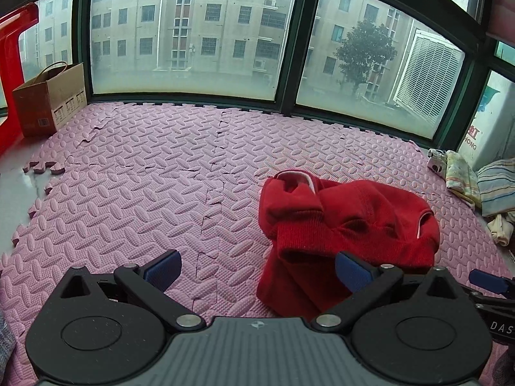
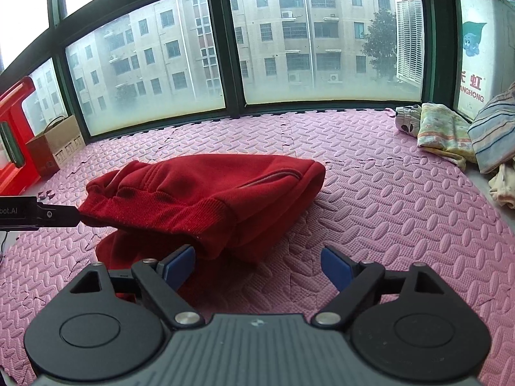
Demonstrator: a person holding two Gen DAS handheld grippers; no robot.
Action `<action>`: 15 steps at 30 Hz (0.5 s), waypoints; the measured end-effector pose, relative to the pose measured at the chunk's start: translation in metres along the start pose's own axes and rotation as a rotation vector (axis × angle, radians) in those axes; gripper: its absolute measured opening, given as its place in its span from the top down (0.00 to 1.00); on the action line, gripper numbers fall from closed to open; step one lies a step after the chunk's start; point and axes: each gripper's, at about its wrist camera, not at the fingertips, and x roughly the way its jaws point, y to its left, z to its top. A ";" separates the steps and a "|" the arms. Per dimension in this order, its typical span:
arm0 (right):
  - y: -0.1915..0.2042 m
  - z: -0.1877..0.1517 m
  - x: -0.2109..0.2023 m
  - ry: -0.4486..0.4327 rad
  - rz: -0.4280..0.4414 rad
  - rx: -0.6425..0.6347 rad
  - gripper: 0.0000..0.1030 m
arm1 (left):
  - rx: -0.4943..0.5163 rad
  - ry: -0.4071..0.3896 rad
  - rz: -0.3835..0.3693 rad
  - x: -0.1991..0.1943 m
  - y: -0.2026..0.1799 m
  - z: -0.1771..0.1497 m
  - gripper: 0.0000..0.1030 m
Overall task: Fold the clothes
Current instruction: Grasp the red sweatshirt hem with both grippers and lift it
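The red sweater is hiding its own lower folds and the mat beneath, while the picture's right edge is cutting off the striped cloth at the mat's right edge.

Left gripper: grey ribbed housing with a small round emblem at its front edge, flanked by two black round discs. Black linkage arms run forward off silver rivets to blue textured pads. Right gripper has the same build, same blue pads. Seen side-on, the left one's black body carries white lettering ending "bot.AI".
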 end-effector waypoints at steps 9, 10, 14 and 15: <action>-0.015 0.034 0.032 0.046 0.103 0.150 0.25 | -0.097 0.066 -0.064 0.039 0.013 0.038 0.04; -0.017 0.036 0.037 0.059 0.112 0.171 0.26 | -0.120 0.088 -0.083 0.045 0.015 0.039 0.08; -0.023 0.036 0.056 0.115 0.159 0.246 0.34 | -0.164 0.171 -0.150 0.067 0.020 0.039 0.22; -0.025 0.036 0.061 0.131 0.174 0.269 0.37 | -0.169 0.189 -0.168 0.071 0.020 0.038 0.26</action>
